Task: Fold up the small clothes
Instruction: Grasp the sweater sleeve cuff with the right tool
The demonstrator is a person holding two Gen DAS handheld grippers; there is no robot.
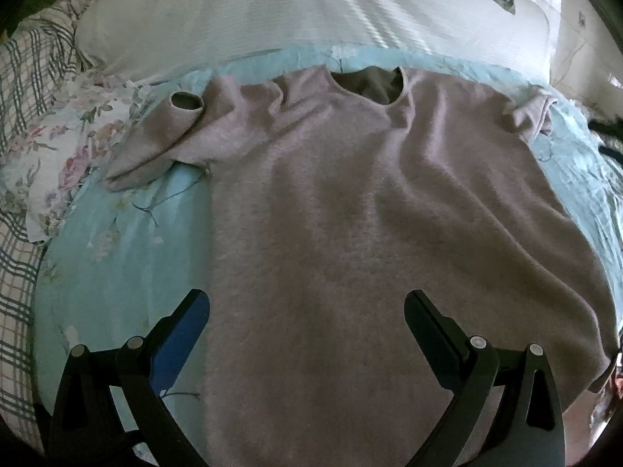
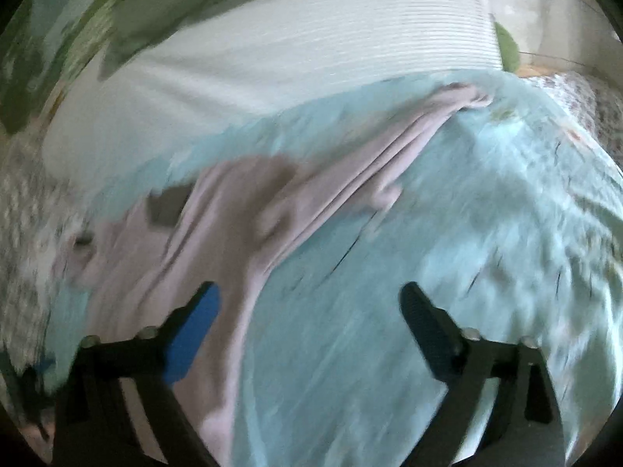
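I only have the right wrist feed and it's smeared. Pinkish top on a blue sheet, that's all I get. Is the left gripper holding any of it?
Observer: No. The left gripper is open above the sweater's lower body, with nothing between its fingers.
Operator: Is the sweater spread out or bunched?
Observer: Mostly flat, neckline at the far end. The sleeve on the picture's left is folded back, cuff opening facing the camera.
Operator: Anything beside it on that side?
Observer: A floral cloth lies past that sleeve, with a plaid blanket beyond it.
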